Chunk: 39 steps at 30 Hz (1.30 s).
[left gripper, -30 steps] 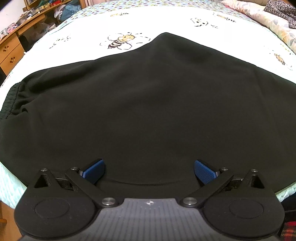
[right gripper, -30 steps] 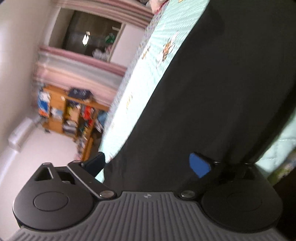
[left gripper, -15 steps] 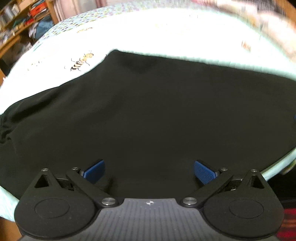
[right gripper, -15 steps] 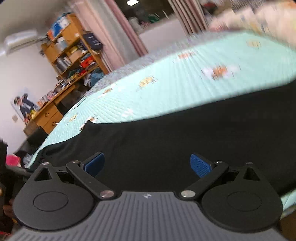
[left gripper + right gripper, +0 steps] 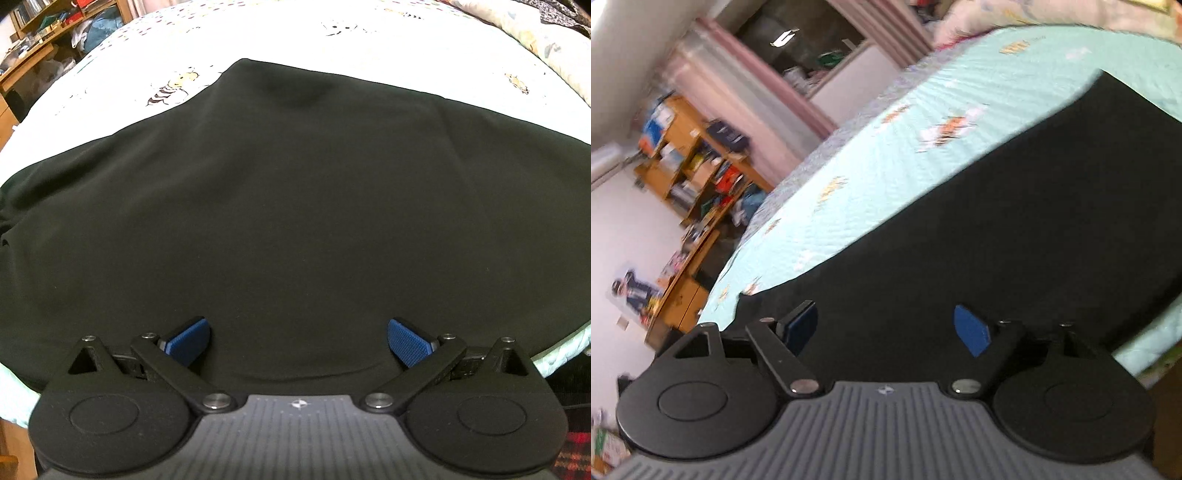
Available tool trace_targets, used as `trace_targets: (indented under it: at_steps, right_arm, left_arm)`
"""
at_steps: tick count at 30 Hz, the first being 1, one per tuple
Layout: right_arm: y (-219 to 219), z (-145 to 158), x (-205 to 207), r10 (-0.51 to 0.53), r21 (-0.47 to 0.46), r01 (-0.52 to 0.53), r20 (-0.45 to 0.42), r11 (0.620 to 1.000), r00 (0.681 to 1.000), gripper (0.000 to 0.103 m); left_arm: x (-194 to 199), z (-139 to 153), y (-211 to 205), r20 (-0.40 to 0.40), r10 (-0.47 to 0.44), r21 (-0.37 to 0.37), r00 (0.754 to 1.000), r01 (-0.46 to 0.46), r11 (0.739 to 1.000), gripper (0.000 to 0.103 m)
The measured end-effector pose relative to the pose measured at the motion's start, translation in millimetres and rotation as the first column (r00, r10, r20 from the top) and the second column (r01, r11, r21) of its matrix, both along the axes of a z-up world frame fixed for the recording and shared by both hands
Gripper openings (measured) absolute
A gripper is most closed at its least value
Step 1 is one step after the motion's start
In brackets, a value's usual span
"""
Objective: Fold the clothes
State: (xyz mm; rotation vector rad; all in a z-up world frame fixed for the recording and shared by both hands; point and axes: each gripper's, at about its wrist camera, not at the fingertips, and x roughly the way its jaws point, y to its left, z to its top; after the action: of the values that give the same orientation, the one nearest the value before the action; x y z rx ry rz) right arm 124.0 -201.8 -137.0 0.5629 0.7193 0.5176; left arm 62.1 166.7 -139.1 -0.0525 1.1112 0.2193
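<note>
Black garment (image 5: pixel 295 206) lies spread flat on the bed (image 5: pixel 332 44), covering most of the near half of the quilt; fabric mostly smooth, with a shallow dent near its far edge and gathered folds at its left end; its near edge hangs at the bed's front edge; in the right wrist view the same garment (image 5: pixel 1015 229) runs diagonally across the tilted frame, one corner toward the far right

Left claw (image 5: pixel 298 341) sits low over the garment's near edge; its blue pads (image 5: pixel 188 339) stand wide apart with only cloth showing between them; nothing gripped; whether the pads touch the fabric cannot be told

Right claw (image 5: pixel 886 328) is rolled to one side, over the garment's near left portion; pads (image 5: pixel 971 330) set wide apart, nothing between them; this view is motion-blurred

Quilt is pale mint with a stitched pattern and printed bees (image 5: pixel 170 88); one bee lies just beside the garment's far left edge; a floral pillow or duvet (image 5: pixel 535 33) lies at the far right of the bed

Beyond the bed, left: wooden shelving (image 5: pixel 690 158) crowded with items; a wooden desk (image 5: pixel 687 291) with drawers below it; pink curtains (image 5: pixel 768 88) beside a dark window (image 5: pixel 809 44); red plaid cloth (image 5: pixel 576 454) at the lower right corner of the left wrist view
</note>
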Motion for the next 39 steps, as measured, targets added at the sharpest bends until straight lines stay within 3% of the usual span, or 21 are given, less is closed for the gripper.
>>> trace_targets:
  at_steps: [4,5,9,11,12,14,17,21,26,30,34,39]
  right_arm:
    - [31,-10,-1,0.113,-0.126,-0.112,0.000,0.986,0.994,0.083]
    - [34,-19,4,0.105,-0.149,-0.109,-0.038,0.983,0.994,0.083]
    - [15,-27,14,0.030,-0.063,-0.035,-0.081,0.997,0.996,0.081]
    - [13,-18,14,-0.008,-0.159,-0.002,-0.063,0.987,0.998,0.081]
    - [16,-14,15,-0.020,-0.213,0.008,-0.051,0.977,0.999,0.081]
    - [18,-5,15,-0.021,-0.275,0.012,-0.032,0.961,0.999,0.081]
    - [33,9,13,0.038,-0.300,-0.034,0.009,0.953,0.999,0.081]
    - [76,35,7,0.167,-0.419,-0.102,0.123,0.902,0.978,0.081]
    - [111,65,-1,0.301,-0.480,-0.160,0.233,0.862,0.925,0.083]
    - [139,66,6,0.373,-0.482,-0.232,0.221,0.845,0.901,0.088]
    - [171,62,12,0.453,-0.490,-0.312,0.201,0.814,0.869,0.088]
    - [225,50,-1,0.590,-0.511,-0.442,0.171,0.738,0.789,0.087]
  left_arm:
    - [0,0,0,0.007,-0.006,0.007,1.000,0.006,1.000,0.103]
    - [0,0,-1,0.009,-0.006,0.009,1.000,0.006,1.000,0.103]
    - [-3,3,-3,0.011,-0.009,0.025,1.000,0.009,1.000,0.103]
    - [-3,7,-7,0.010,-0.015,0.043,1.000,0.015,0.999,0.099]
    - [-4,12,-11,0.015,-0.031,0.049,0.999,0.031,0.998,0.090]
    - [-2,22,-20,0.030,-0.070,0.056,0.997,0.068,0.996,0.085]
    - [9,38,-38,0.058,-0.130,0.092,0.990,0.125,0.988,0.085]
    - [26,60,-60,0.130,-0.192,0.206,0.973,0.163,0.965,0.083]
    - [33,83,-50,0.225,-0.126,0.246,0.966,0.069,0.967,0.094]
    - [38,101,-40,0.299,-0.072,0.270,0.952,-0.012,0.963,0.099]
    - [29,98,-3,0.275,0.067,0.266,0.959,-0.143,0.953,0.099]
    - [12,88,52,0.207,0.211,0.285,0.955,-0.265,0.921,0.092]
